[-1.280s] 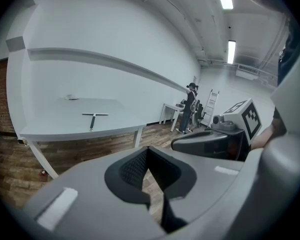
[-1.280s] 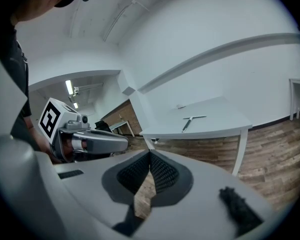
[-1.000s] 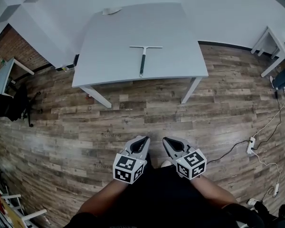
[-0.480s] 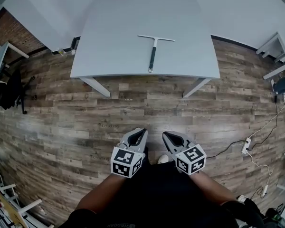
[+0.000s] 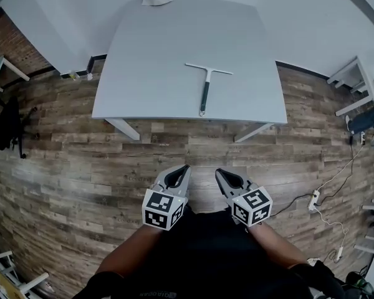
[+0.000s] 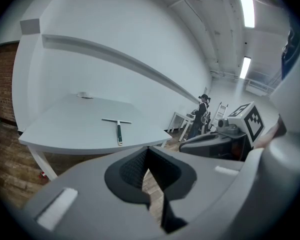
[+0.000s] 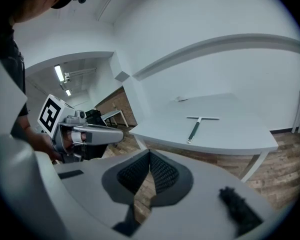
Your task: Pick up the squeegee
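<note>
A T-shaped squeegee (image 5: 205, 88) with a dark green handle lies on the grey table (image 5: 143, 61), its blade toward the far side and its handle end near the front edge. It also shows as the squeegee (image 6: 118, 129) in the left gripper view and the squeegee (image 7: 196, 126) in the right gripper view. My left gripper (image 5: 186, 167) and right gripper (image 5: 219, 172) hang side by side over the wooden floor, well short of the table. Both are shut with nothing between the jaws.
A small white object (image 5: 156, 0) lies at the table's far edge. White tables (image 5: 355, 86) stand at the right, another desk (image 5: 0, 73) at the left. A power strip and cables (image 5: 315, 199) lie on the floor at the right. A person (image 6: 203, 115) stands far off.
The table and squeegee have drawn closer and lower in the head view. Both grippers have moved forward together toward the table, still shut and empty.
</note>
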The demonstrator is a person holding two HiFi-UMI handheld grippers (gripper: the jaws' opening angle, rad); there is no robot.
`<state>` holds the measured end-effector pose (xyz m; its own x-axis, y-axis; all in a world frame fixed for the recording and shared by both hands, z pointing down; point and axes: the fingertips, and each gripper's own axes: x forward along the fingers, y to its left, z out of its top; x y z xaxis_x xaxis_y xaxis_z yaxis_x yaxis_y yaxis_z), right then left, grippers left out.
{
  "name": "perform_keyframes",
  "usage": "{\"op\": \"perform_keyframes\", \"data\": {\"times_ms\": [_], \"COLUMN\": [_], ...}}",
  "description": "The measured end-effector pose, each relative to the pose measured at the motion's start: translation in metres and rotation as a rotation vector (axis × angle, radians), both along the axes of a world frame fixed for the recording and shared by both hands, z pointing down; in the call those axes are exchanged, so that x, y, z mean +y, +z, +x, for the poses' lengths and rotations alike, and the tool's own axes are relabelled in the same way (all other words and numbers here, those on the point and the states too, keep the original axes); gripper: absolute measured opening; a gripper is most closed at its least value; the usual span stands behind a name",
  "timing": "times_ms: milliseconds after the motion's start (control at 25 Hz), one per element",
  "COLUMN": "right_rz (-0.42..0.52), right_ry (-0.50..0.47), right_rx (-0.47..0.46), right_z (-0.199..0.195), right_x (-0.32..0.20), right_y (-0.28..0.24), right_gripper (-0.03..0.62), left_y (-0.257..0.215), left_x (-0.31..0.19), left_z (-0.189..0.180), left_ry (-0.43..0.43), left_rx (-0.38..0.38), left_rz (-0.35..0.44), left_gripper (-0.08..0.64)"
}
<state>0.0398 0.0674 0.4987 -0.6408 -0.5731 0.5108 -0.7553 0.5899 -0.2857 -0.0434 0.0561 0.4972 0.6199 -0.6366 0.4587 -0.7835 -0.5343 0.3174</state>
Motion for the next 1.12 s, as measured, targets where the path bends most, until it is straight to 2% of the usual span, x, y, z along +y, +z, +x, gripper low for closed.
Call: {"op": "perform_keyframes", "data": {"times_ms": [280, 480, 880, 1120], "right_rz": [0.041, 0.054, 0.067, 0.077], "right_ry": [0.038, 0.023, 0.034, 0.016], "right_rx": [0.032, 0.047, 0.060, 0.049], "right_z": [-0.020, -0.043, -0.051, -0.054], "right_x": [-0.044, -0.058, -0.063, -0.073], "right_y": [-0.014, -0.015, -0.018, -0.014], "right_gripper": [0.006, 0.006, 0.006, 0.006], "left_y": [-0.008, -0.008, -0.004, 0.000], "left_x": [-0.044, -0.066, -0.070, -0.074], "left_z": [-0.027, -0.044, -0.050, -0.052], "left_ry": [0.024, 0.047, 0.070, 0.040], "left_rx": [0.019, 0.019, 0.024, 0.016], "left_rz": [0.036, 0.055, 0.052, 0.051], "left_gripper": [0.007, 0.006, 0.006, 0.006]}}
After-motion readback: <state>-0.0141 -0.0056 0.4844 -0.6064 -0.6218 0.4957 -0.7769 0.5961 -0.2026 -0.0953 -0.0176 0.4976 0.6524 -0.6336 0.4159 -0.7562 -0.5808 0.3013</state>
